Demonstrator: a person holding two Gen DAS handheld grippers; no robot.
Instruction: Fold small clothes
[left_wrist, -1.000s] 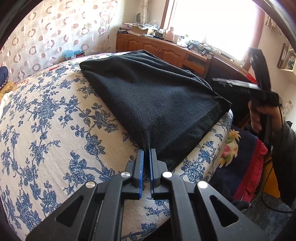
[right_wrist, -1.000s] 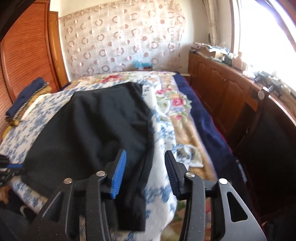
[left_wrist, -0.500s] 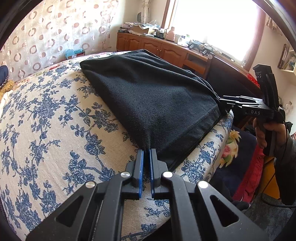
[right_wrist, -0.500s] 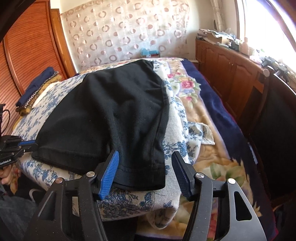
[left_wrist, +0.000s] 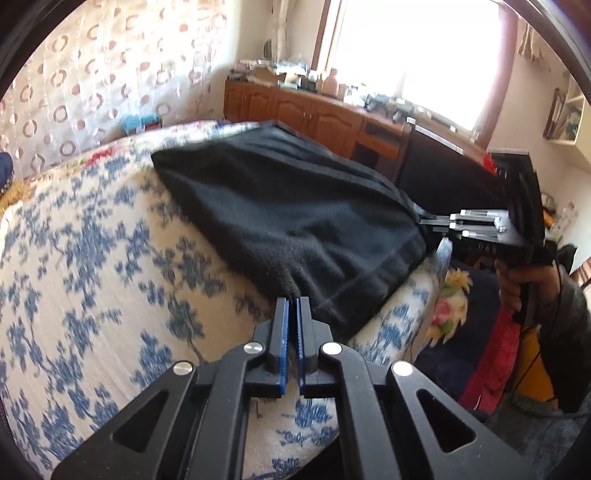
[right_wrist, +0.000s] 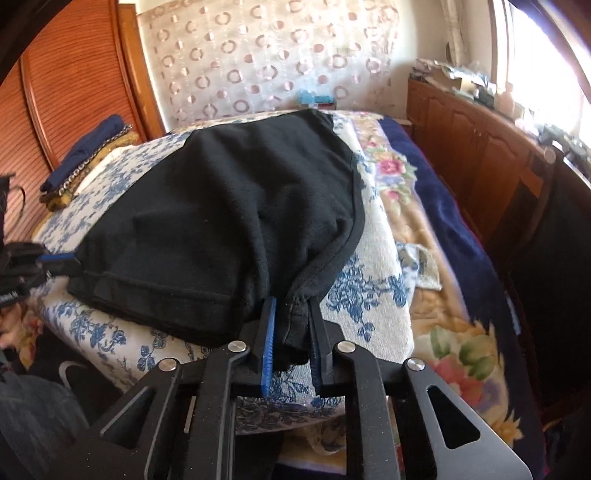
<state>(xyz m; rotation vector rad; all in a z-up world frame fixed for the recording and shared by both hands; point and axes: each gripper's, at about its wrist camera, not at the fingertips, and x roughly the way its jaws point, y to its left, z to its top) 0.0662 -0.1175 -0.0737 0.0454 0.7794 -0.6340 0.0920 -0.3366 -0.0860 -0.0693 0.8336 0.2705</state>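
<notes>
A black fleece garment (left_wrist: 295, 218) lies spread on the blue-flowered white cover (left_wrist: 92, 266) of a bed. My left gripper (left_wrist: 294, 304) is shut on the garment's near hem corner. My right gripper (right_wrist: 291, 314) is shut on the other hem corner of the garment (right_wrist: 236, 206), with a bunch of cloth between its blue pads. The right gripper also shows in the left wrist view (left_wrist: 428, 223), at the garment's right corner. The left gripper shows in the right wrist view (right_wrist: 68, 260), at the left corner.
A flowered blanket with a navy border (right_wrist: 443, 229) lies under the cover on the right. Wooden cabinets (right_wrist: 480, 147) run along the window side. Folded clothes (right_wrist: 85, 155) are stacked by the wooden wardrobe (right_wrist: 55, 74). A dark chair (left_wrist: 443, 173) stands by the bed.
My right gripper came down to the garment's hem corner and closed on it. My left gripper stayed shut on its corner, and the hem between them has slackened and wrinkled.
</notes>
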